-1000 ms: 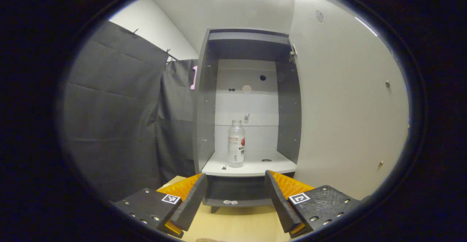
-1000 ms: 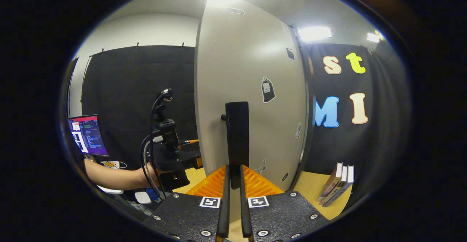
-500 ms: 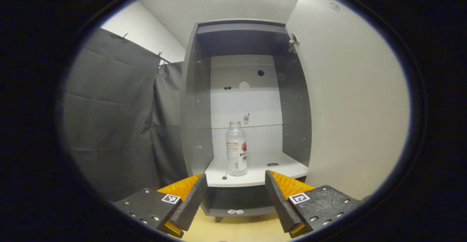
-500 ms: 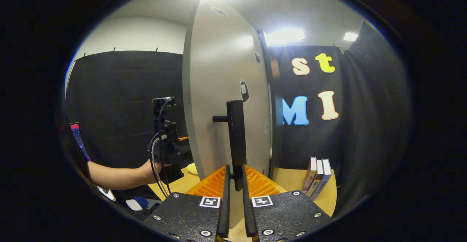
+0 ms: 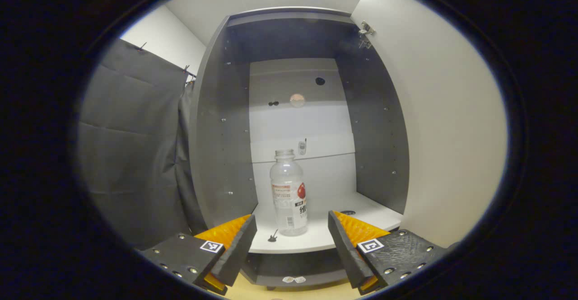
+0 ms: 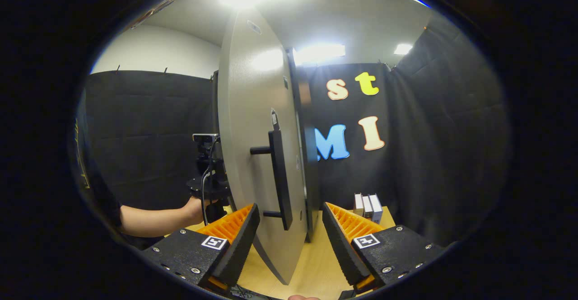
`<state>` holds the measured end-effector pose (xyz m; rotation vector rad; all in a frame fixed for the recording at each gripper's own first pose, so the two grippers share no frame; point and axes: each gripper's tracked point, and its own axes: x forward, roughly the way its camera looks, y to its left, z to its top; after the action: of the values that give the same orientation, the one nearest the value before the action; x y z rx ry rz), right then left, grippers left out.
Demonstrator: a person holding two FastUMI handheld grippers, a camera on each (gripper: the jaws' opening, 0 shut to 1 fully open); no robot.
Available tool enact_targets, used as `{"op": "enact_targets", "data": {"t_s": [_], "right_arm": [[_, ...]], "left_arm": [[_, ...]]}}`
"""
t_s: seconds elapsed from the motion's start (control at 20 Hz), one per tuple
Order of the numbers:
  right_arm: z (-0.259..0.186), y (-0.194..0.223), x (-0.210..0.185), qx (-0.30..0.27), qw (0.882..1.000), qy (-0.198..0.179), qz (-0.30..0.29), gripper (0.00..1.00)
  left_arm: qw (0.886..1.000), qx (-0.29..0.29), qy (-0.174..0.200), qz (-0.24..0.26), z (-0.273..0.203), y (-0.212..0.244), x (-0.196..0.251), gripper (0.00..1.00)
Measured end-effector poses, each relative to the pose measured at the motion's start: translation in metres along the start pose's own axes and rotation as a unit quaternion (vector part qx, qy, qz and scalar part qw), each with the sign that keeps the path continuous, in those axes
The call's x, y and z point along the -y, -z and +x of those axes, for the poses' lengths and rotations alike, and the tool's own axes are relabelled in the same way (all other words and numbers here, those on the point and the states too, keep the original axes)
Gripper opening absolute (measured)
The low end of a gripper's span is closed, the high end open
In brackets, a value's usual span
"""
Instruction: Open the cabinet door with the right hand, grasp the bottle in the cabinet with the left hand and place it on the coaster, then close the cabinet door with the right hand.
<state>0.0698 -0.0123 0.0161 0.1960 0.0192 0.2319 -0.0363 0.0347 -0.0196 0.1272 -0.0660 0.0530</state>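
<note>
Door open, left tool lined up on the bottle – reach-in grasp is next.

Left tool point(image 5: 292, 241) has its fingers spread apart, just in front of the cabinet point(image 5: 221, 155); the bottle point(image 5: 289, 194) stands upright near the front edge of the cabinet's white shelf point(image 5: 361, 221), nothing touching it. I'd go straight in, straddle the body below the shoulder, close only once both pads flank it; clear plastic looks light and tippy. Right tool point(image 6: 289, 241) also gapes open, gripping nothing, beside the handle point(image 6: 280, 178) of the open door point(image 6: 248, 133). Cabinet otherwise holds only small specks I can't identify. The bottle's fill level is unclear.
</note>
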Motion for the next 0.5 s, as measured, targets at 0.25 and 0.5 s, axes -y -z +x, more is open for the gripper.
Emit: {"op": "enact_targets", "data": {"t_s": [0.25,0.5], "right_arm": [[-0.017,-0.028,0.068,0.070,0.987,0.143,0.021,0.93],[-0.014,-0.014,0.096,0.061,0.972,0.213,0.071,0.95]], "left_arm": [[1.000,0.013,-0.002,-0.010,0.030,-0.003,-0.002,0.92],[1.000,0.006,0.003,-0.008,0.061,0.006,-0.005,0.92]]}}
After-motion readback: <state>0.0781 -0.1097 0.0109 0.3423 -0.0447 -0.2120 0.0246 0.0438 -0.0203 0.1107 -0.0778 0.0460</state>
